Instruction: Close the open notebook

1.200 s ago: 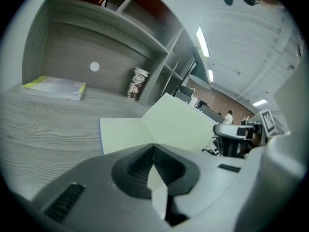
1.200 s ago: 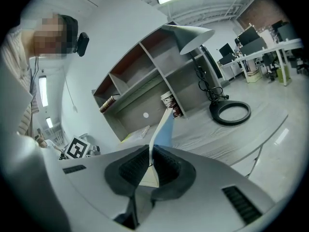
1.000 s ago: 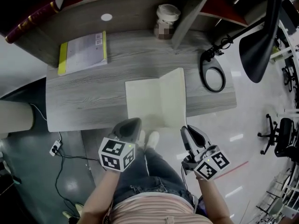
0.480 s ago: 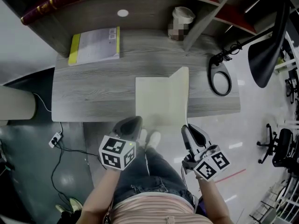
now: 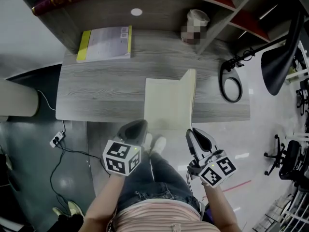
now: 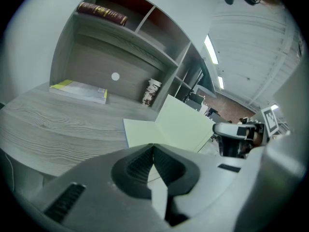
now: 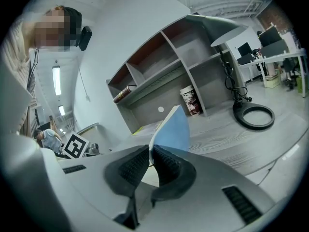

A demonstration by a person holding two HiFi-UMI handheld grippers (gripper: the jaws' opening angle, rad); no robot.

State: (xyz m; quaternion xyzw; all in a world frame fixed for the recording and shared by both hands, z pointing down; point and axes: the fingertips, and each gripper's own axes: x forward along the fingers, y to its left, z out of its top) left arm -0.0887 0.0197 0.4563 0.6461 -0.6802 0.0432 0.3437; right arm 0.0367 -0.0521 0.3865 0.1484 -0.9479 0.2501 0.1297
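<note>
- On the grey wooden desk [image 5: 96, 91], near its front edge, the open notebook [image 5: 166, 105] lies with its left half flat. Its right cover [image 7: 173, 129] is raised at a steep tilt.
- The right gripper [image 7: 150, 154] has its jaws almost together on the lower edge of this blue-backed cover. Only a thin strip of the cover is between the pads.
- The left gripper [image 6: 153, 149] has its jaws closed, with nothing visible between them. It hovers just in front of the desk edge, near the lower left corner of the notebook, and seems not to touch the page.
- The hold is shallow and close to a corner, so a quick swing could pull the cover out of the jaws. It would then fall back open.
- Nothing presses on the flat left half. Pushing the cover across may drag the whole notebook sideways or off the near edge.
- If loose pages stay behind the cover, they could fold or crease when it comes down.
- If the right jaws do not release in time, one jaw may be trapped under the cover and leave the notebook ajar.
- The yellow-edged booklet [image 5: 104, 43] and the ring-shaped lamp base [image 5: 231, 88] are well apart from the notebook, so I judge a collision unlikely.
</note>
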